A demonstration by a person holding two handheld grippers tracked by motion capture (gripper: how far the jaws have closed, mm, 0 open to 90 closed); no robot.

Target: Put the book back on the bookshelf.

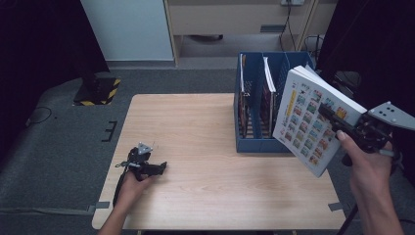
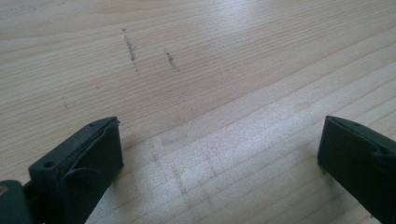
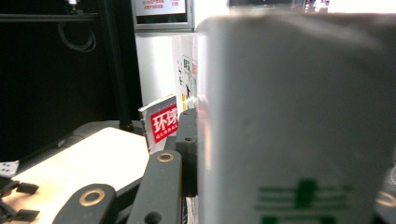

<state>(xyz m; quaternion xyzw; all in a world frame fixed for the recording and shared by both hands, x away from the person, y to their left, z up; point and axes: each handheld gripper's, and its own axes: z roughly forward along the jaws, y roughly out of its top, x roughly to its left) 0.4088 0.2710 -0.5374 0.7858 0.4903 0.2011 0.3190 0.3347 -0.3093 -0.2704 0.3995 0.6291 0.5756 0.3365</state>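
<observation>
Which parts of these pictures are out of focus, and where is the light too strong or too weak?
Right gripper view: the book fills the right side, very near and blurred; the top edge is overexposed. Left gripper view: the table grain is sharp, with a pale sheen near the claw. High view: evenly lit table, dark corners.

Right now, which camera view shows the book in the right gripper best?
The high view: the whole book shows there, tilted in the air beside the blue rack, clamped by the right gripper. The right gripper view has it as a blurred white surface very close. The left gripper view looks at the table.
</observation>
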